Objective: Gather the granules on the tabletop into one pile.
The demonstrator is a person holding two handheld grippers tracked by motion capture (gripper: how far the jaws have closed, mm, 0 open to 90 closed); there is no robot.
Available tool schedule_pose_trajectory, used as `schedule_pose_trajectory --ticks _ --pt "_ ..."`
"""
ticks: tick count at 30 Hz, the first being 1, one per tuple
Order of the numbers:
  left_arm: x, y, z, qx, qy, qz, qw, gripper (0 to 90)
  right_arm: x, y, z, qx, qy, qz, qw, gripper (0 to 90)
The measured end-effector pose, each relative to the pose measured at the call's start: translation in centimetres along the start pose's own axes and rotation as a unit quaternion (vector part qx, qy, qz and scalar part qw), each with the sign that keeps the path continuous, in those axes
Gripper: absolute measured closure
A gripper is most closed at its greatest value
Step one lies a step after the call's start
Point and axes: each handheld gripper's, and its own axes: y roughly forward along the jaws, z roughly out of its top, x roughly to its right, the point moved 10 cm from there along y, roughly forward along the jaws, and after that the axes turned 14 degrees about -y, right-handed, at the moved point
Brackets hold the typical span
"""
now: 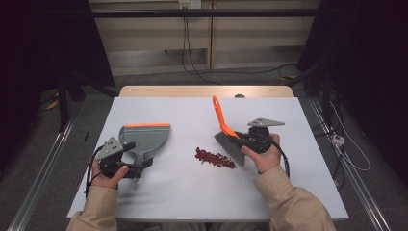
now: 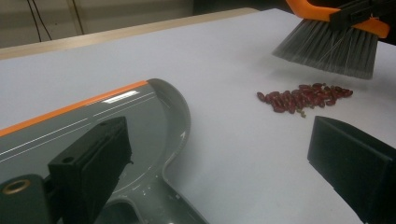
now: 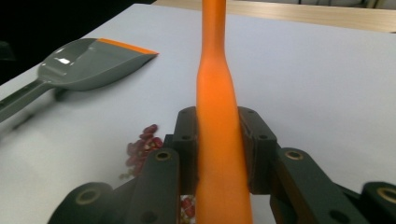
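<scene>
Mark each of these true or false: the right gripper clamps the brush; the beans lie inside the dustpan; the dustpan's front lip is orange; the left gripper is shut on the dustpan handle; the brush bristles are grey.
1. The right gripper clamps the brush: true, on its orange handle.
2. The beans lie inside the dustpan: false, they lie on the table between the dustpan and the brush.
3. The dustpan's front lip is orange: true.
4. The left gripper is shut on the dustpan handle: false, its jaws stand wide apart.
5. The brush bristles are grey: true.

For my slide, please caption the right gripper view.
Right gripper clamps the orange brush handle above red beans.
</scene>
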Motion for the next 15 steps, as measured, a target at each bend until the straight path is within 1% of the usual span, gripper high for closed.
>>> schedule_pose_trajectory --ticks 3,4,6,8,12,13,15 --pt "0.0 0.0 0.0 -0.002 0.001 0.000 1.0000 5.6 0.4 -0.2 -0.5 -0.003 -0.003 -0.013 0.9999 71.3" --pt "0.0 0.0 0.0 -0.002 0.002 0.000 1.0000 5.6 0.4 -0.2 -0.6 -0.007 -0.008 -0.020 0.9998 71.3" --pt "0.1 0.0 0.0 -0.001 0.000 0.000 1.0000 5.6 0.6 -0.4 -0.9 -0.012 -0.018 -0.043 0.9988 71.3" --pt "0.1 0.0 0.0 -0.001 0.000 0.000 1.0000 5.6 0.5 -0.4 -1.3 -0.016 -0.028 -0.061 0.9976 71.3" --pt "0.1 0.0 0.0 0.000 0.000 -0.001 1.0000 5.6 0.1 -0.1 -2.1 -0.023 -0.042 -0.077 0.9959 71.3" --pt "0.1 0.0 0.0 -0.001 0.001 -0.001 1.0000 5.7 0.1 0.0 -2.1 -0.020 -0.050 -0.081 0.9953 71.3" --pt "0.1 0.0 0.0 -0.002 0.000 0.000 1.0000 5.6 -0.2 0.1 -2.1 -0.018 -0.057 -0.089 0.9943 71.3"
